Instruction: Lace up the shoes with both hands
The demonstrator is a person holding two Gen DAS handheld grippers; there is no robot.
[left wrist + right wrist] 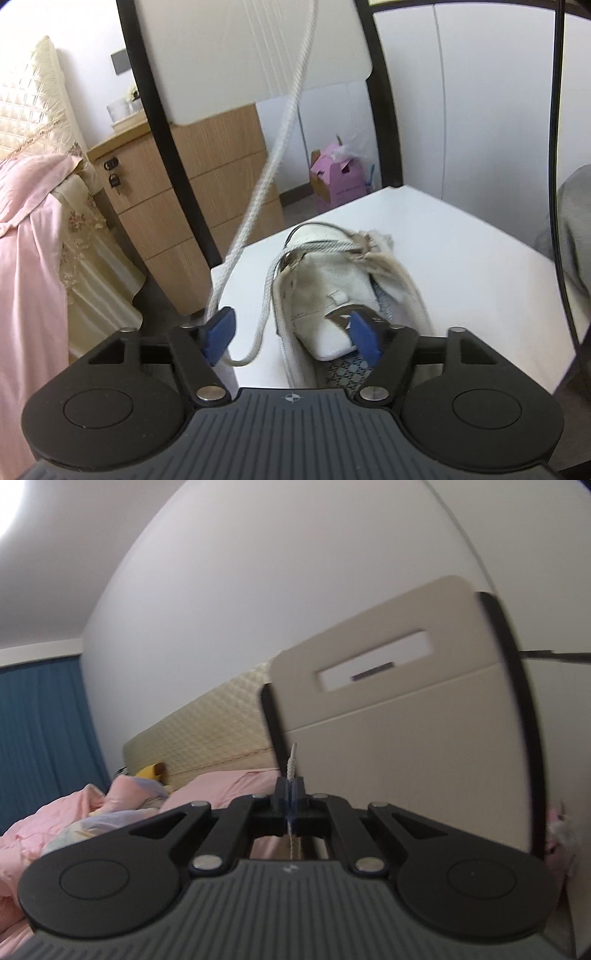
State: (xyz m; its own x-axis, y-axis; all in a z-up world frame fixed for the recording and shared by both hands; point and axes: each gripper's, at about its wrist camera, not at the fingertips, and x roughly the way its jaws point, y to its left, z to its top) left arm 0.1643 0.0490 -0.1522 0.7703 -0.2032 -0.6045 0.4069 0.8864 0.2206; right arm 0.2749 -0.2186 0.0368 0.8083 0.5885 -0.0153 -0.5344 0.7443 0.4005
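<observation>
A worn white shoe (pixel 332 280) lies on the white table (pixel 461 266) in the left wrist view, toe pointing away. Its tongue sits between my left gripper's blue pads. My left gripper (pixel 291 332) is open just above the shoe's opening. A white lace (pixel 280 147) runs from beside the left pad up and out of the top of the frame, pulled taut. A slack loop of lace (pixel 258 332) curves between the pads. My right gripper (pixel 291 794) is raised high and shut on the lace (pixel 291 764), whose tip sticks up past the fingertips.
A black-framed white chair back (pixel 258 55) stands behind the table. It also shows in the right wrist view (pixel 406 720). A wooden drawer cabinet (pixel 192 199) and a bed with pink bedding (pixel 26 258) are to the left. A pink box (pixel 336 181) sits on the floor.
</observation>
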